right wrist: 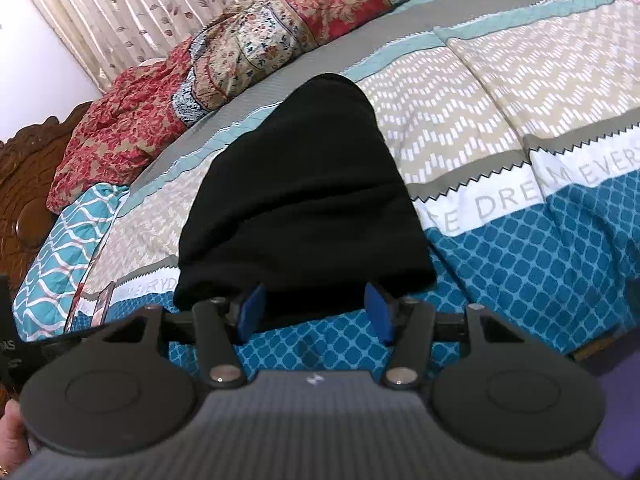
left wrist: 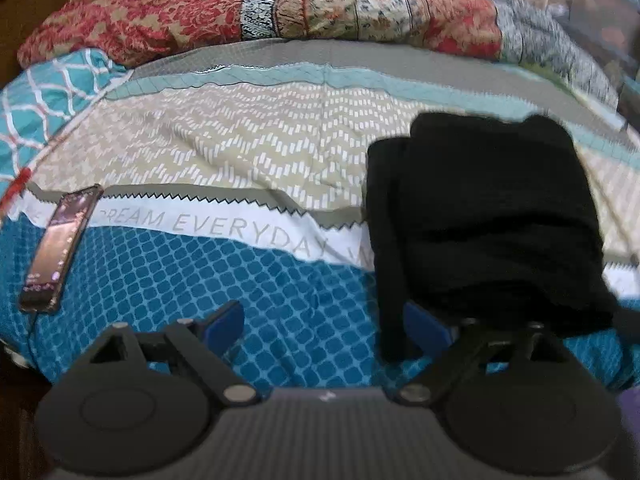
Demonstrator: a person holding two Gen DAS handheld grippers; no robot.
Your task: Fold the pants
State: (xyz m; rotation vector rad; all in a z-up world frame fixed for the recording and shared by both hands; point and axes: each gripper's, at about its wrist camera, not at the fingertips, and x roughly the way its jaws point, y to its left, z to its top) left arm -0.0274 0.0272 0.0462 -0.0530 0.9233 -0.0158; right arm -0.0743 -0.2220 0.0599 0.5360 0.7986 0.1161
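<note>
Left wrist view – pants: black pants lying as a compact, layered bundle on the bed, toward the near edge, over the band where white lettering meets the blue check.
Left wrist view – fold state: several layers stacked, one narrower strip showing along the bundle's left side – looks folded more than once, judged close to finished.
Left wrist view – left hand-held gripper: jaws spread wide, nothing between the blue pads; right-side pad sits at the bundle's near-left corner, partly hidden by cloth, contact not certain; left-side pad over bare bedspread.
Left wrist view – other things: phone near the bed's left edge, well apart from the pants; patterned quilt heaped along the far edge.

Right wrist view – pants: same black bundle, running from the near edge up toward the middle of the bed, tapering at the far end; surface smooth, a faint crease across it.
Right wrist view – right hand-held gripper: jaws apart, the near hem of the bundle lying between the pads but not pinched – cloth seems free.
Right wrist view – hand: part of a hand at the lower left corner of the view.

Progress: main folds judged done, both grippers apparently released.
Left to do: perhaps a last tidy of the uneven left-side strip or one more fold in half; nothing else evident.
</note>
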